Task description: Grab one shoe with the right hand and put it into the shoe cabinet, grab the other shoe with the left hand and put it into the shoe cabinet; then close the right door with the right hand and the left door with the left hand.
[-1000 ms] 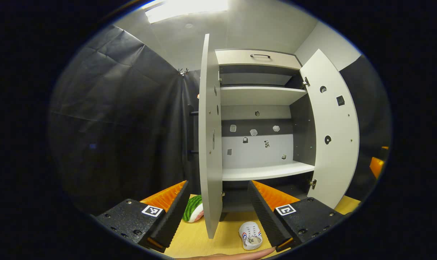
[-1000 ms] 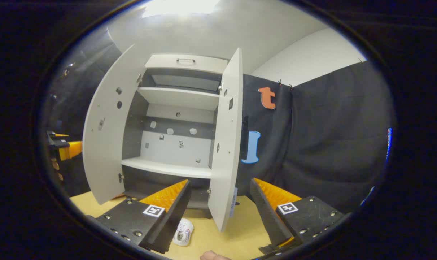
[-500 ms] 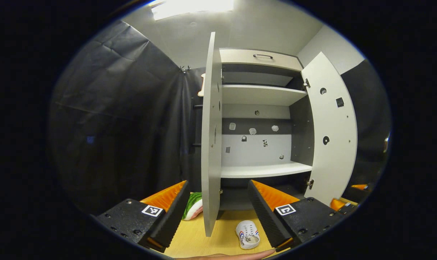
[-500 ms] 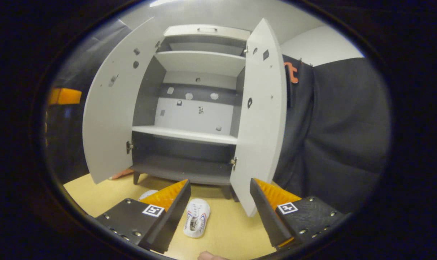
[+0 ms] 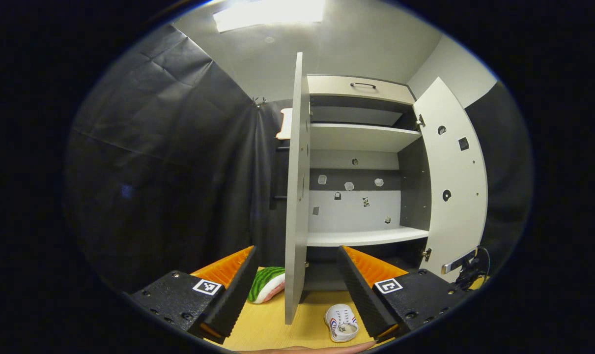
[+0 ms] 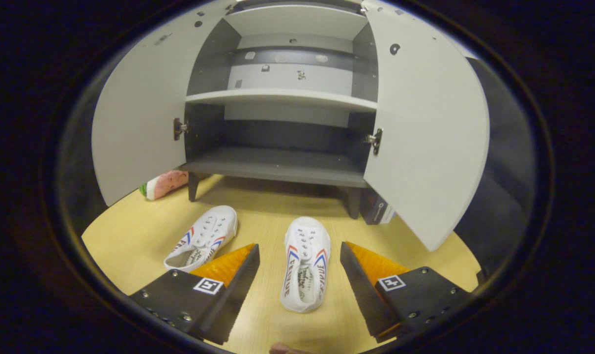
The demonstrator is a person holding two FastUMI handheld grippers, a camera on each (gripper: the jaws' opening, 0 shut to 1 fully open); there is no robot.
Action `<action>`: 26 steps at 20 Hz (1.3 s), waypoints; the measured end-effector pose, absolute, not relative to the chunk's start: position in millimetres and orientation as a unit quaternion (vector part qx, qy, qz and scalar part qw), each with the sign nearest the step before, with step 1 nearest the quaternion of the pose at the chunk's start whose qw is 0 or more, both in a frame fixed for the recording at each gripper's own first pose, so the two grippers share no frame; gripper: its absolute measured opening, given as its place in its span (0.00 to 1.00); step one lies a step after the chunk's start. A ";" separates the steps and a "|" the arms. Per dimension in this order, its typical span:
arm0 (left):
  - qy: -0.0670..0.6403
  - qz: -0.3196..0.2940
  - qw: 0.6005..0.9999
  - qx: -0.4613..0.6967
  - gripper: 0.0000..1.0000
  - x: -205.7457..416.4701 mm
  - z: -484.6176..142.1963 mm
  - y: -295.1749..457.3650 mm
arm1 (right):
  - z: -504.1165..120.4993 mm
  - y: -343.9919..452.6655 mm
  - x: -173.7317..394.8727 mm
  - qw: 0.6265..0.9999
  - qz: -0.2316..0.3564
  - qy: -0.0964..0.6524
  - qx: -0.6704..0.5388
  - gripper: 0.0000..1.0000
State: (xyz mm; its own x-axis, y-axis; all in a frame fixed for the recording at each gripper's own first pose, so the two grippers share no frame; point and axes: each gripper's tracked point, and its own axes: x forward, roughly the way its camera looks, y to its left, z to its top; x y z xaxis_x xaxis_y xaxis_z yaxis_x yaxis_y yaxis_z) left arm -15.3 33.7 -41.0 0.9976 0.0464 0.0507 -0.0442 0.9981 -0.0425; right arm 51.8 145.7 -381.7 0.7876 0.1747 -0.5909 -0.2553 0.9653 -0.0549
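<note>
Pale wood floor (image 6: 130,236), white canvas shoe (image 6: 304,263) between spread right tongs (image 6: 299,275), left tongs (image 5: 297,280) spread too

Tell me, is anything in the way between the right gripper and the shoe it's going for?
Nothing visible is. In the right gripper view the right gripper is open, and the nearer shoe lies on the floor between its fingers. The other shoe sits off to one side, clear of it.
</note>
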 end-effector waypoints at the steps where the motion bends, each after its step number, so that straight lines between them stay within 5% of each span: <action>1: -0.023 0.022 0.999 -0.021 0.98 -14.0 -44.1 34.3 | -395.8 147.0 52.9 0.938 0.109 0.324 -0.062 0.98; 9: 0.027 0.007 1.000 -0.010 0.96 3.1 -86.9 40.5 | -459.3 161.0 63.8 0.909 0.113 0.401 -0.026 0.79; 11: 0.037 0.007 0.999 -0.008 0.96 5.9 -93.4 41.0 | -472.7 164.9 62.8 0.898 0.112 0.426 -0.011 0.39; 12: 0.041 0.010 0.999 -0.007 0.96 6.6 -96.1 42.7 | -471.8 167.3 73.7 0.905 0.113 0.409 -0.005 0.47; 17: 0.033 0.010 0.999 -0.014 0.96 7.6 -97.5 38.0 | -478.3 157.7 98.6 0.919 0.078 0.383 0.054 0.45; 18: 0.040 0.012 0.999 -0.010 0.96 8.2 -102.3 37.8 | -472.6 151.1 100.2 0.920 0.075 0.376 0.081 0.04; 26: 0.028 0.002 0.999 0.022 0.93 9.2 -103.7 23.4 | -442.5 145.3 99.0 0.939 0.108 0.300 0.128 0.04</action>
State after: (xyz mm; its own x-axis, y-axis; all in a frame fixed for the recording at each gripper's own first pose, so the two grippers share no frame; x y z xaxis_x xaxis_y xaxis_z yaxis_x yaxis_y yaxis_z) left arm 9.2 23.4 -103.7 0.9984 0.0049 -0.0555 -0.0024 0.9990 0.0449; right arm 99.0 145.3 -442.5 0.7969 0.2791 -0.5357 -0.1258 0.9441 0.3046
